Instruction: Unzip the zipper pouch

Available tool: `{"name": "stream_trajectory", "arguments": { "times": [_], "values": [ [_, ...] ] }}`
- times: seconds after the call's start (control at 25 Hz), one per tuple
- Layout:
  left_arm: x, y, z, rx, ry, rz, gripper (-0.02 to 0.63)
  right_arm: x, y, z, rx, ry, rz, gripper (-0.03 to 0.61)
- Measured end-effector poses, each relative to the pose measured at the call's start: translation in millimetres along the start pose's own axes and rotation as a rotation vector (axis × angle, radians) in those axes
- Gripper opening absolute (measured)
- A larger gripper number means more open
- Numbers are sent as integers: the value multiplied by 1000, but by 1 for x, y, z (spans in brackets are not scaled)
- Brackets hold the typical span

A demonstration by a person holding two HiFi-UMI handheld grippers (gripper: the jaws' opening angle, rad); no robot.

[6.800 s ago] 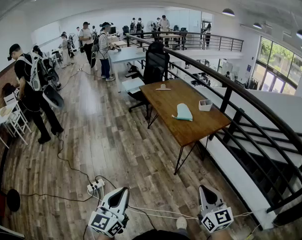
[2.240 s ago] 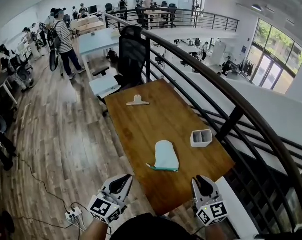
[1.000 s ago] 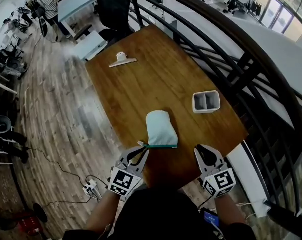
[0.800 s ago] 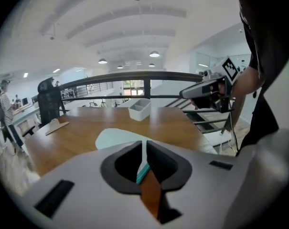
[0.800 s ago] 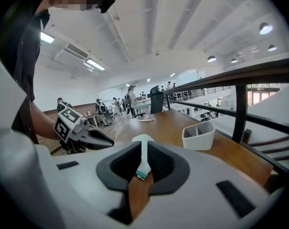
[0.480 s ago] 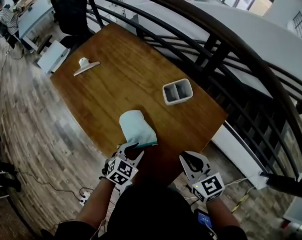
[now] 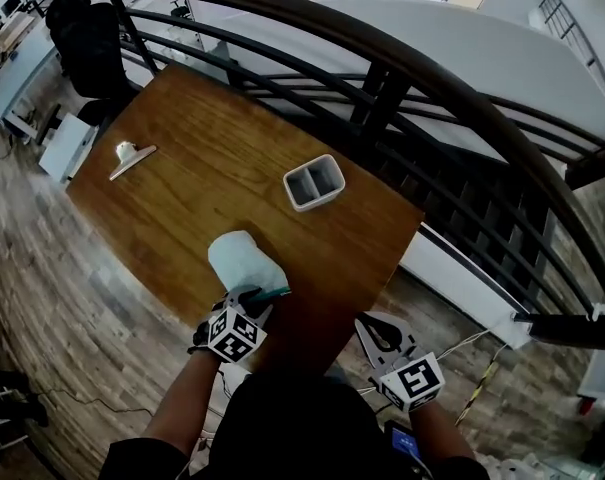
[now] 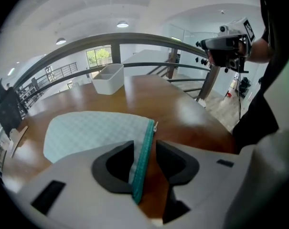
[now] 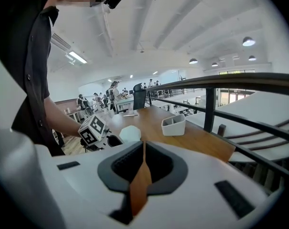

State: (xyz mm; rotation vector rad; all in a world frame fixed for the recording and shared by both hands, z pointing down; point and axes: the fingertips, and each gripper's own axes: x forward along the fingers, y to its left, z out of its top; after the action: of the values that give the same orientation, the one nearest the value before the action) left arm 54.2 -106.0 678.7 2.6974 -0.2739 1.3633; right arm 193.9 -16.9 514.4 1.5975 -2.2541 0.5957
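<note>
At lower centre the left gripper [image 7: 251, 298], jaws just opened wide, straddles the zipper pouch's [image 7: 240, 258] teal edge unpinched, while at lower right the right gripper's [image 7: 378, 332] empty jaws, just closing, meet.

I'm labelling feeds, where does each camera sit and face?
Head view: on the head, looking down at the table; left gripper and right gripper show.
Left gripper view: on that gripper, along jaws just opening, pouch edge between them.
Right gripper view: on that gripper, along empty jaws just closing, towards the left gripper; torso shows.
All share the pouch.
</note>
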Motion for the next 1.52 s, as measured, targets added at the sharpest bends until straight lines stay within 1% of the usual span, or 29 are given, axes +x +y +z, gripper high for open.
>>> {"name": "stream_trajectory", "arguments": {
  "times": [0.12, 0.28, 0.36, 0.48, 0.52, 0.6, 0.68, 0.8, 0.92, 1.12, 1.24, 1.32, 1.4, 1.52],
  "values": [
    [3, -1, -3, 2, 25, -19, 150, 0, 1, 1, 2, 9, -5, 9],
    [11, -2, -11, 13, 83, -37, 149, 4, 3, 3, 6, -2, 0, 3],
    [14, -5, -11, 5, 97, -49, 146, 4, 4, 2, -1, -1, 5, 3],
    [16, -13, -11, -6, 111, -64, 96, 5, 8, -1, -19, 9, 15, 3],
    [16, -16, -13, -6, 121, -65, 64, 5, 10, -1, -24, 11, 21, 3],
    [13, -19, -14, -7, 145, -71, 51, 8, 13, 1, -31, 13, 33, 3],
    [6, -21, -12, -2, 151, -84, 43, 11, 16, 3, -42, 18, 45, 3],
    [-11, -22, -3, 1, 113, -97, 40, 19, 22, 4, -72, 31, 74, 3],
    [-28, -15, 7, -7, 59, -89, 40, 32, 28, 4, -124, 49, 118, 3],
    [-61, -10, 28, -22, -52, -95, 33, 55, 39, -3, -311, 69, 203, 9],
    [-80, -8, 37, 0, -93, -93, 31, 74, 45, -3, -369, 80, 250, 25],
    [-93, -9, 43, 17, -119, -98, 30, 85, 52, -1, -423, 84, 290, 54],
    [-106, -10, 49, 28, -152, -105, 31, 94, 63, 0, -515, 91, 332, 89],
    [-123, -13, 57, 45, -191, -131, 31, 102, 79, 2, -652, 90, 373, 117]
  ]
}}
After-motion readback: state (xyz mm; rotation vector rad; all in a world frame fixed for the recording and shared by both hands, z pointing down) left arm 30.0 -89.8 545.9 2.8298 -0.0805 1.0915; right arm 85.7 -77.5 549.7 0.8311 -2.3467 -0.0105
